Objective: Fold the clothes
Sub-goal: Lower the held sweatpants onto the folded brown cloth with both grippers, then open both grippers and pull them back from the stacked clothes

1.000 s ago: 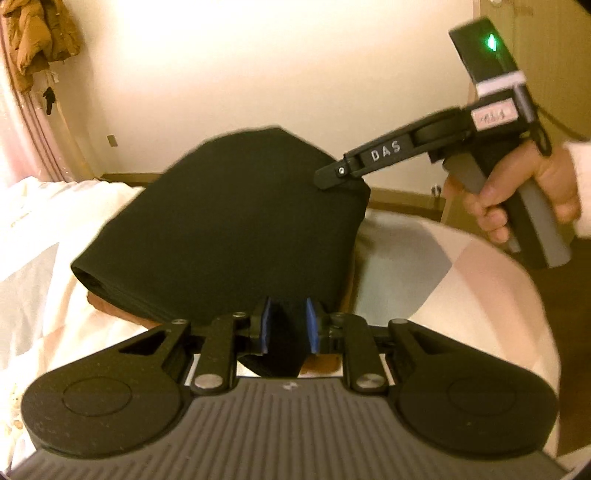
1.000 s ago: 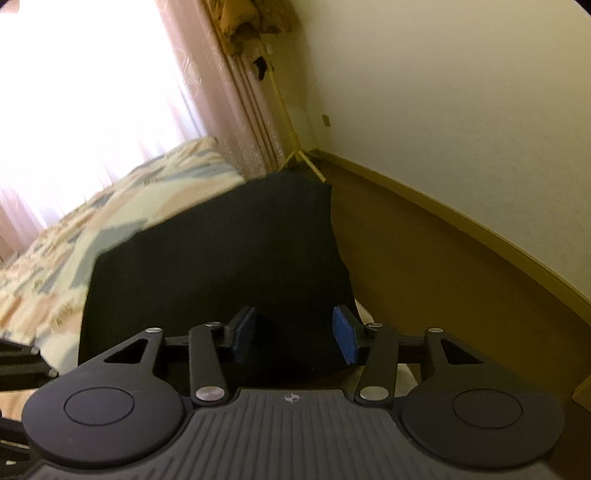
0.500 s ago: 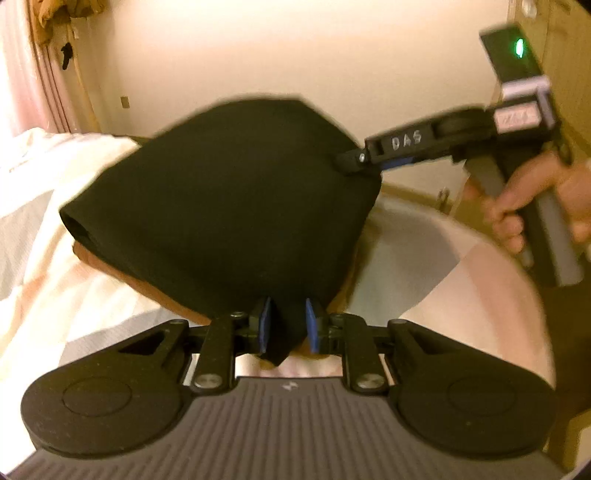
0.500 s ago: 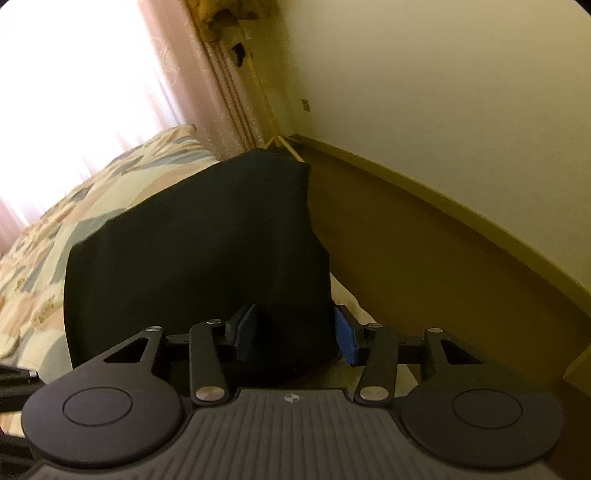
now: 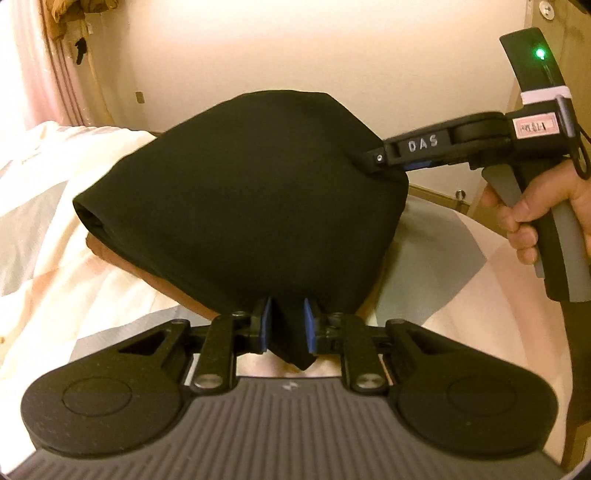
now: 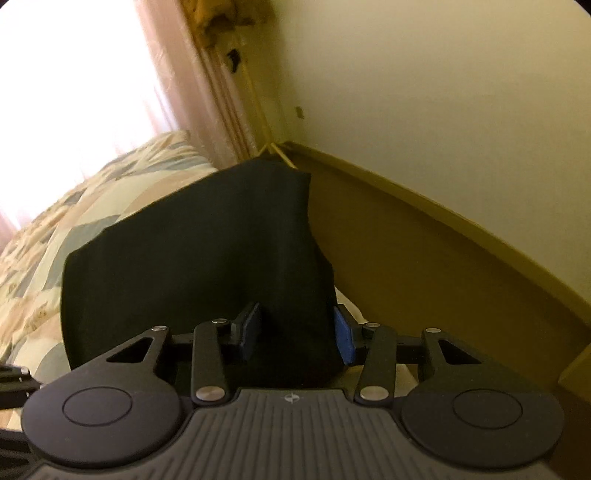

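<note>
- The black garment [image 5: 240, 206] now bulges higher and wider in the left wrist view than a second ago
- The right gripper [image 5: 373, 162] sits further right and lower on it
- In the right wrist view, more cloth fills the right gripper [image 6: 297, 332]

Home bedroom. Evidence: bed with a patchwork quilt in cream, grey and peach squares [image 6: 74, 236], pink sheer curtain [image 6: 192, 85] over a bright window [image 6: 74, 74], plain cream painted wall [image 5: 295, 48] with brown wooden skirting board [image 6: 443, 218] along the floor, mustard-brown padded jacket [image 5: 74, 14] hanging in the corner beside the curtain. Warm domestic lighting, no work benches.
</note>
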